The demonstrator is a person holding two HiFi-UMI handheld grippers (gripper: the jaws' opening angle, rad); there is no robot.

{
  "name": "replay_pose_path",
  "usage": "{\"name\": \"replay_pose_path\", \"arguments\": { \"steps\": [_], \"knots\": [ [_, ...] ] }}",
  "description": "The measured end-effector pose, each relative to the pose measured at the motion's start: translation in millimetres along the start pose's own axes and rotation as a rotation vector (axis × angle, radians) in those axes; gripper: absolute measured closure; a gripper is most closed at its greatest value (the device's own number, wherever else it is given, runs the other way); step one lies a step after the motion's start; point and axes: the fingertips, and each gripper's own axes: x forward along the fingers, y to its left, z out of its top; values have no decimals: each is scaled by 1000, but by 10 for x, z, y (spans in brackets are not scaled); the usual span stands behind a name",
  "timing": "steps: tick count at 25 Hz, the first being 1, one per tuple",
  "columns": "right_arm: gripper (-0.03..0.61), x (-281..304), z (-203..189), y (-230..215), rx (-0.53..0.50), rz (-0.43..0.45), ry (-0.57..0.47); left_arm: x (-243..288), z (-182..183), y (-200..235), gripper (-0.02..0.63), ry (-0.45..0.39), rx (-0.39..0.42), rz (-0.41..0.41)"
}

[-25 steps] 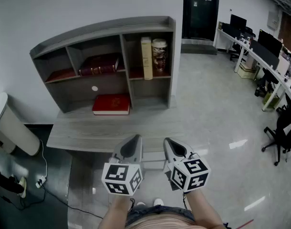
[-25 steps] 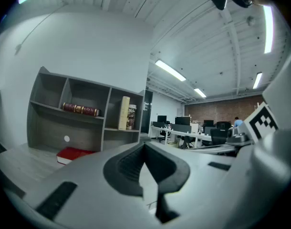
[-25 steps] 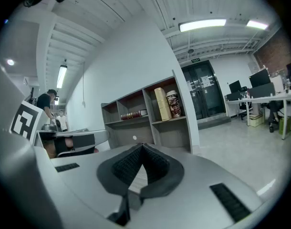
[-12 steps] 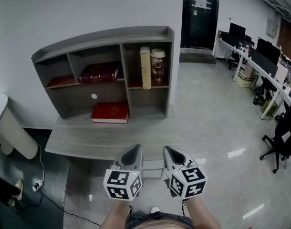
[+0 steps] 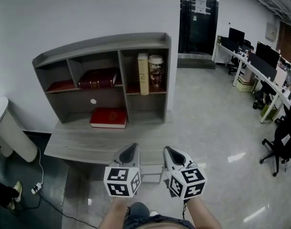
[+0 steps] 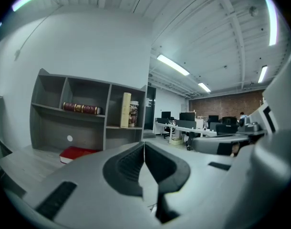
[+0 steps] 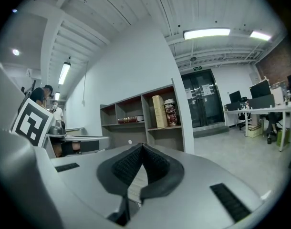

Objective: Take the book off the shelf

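A grey shelf unit stands on a grey desk against the wall. A dark red book lies flat in its upper middle compartment. A bright red book lies on the desk in the lower opening. A cream book stands upright beside a patterned jar in the right compartment. My left gripper and right gripper hang side by side before the desk's front edge, both shut and empty, well short of the shelf. The left gripper view shows the dark red book far beyond the closed jaws.
A white cylindrical bin stands left of the desk, with a cable and plug on the dark floor. To the right are glossy floor, office desks with monitors, a black chair and a black door.
The shelf has slid lower in the head view and looks slightly farther off. Both grippers stay shut, side by side, low in the view.
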Motion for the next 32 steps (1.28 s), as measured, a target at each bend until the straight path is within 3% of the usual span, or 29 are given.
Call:
{"name": "replay_pose_path", "arguments": {
  "steps": [16,32],
  "knots": [
    [571,265,-13,-321,-4,-43,33,407,71,220,601,16,-9,51],
    [571,1078,119,-1019,-40,-58,68,1578,393,574,600,-7,-11,77]
  ]
}}
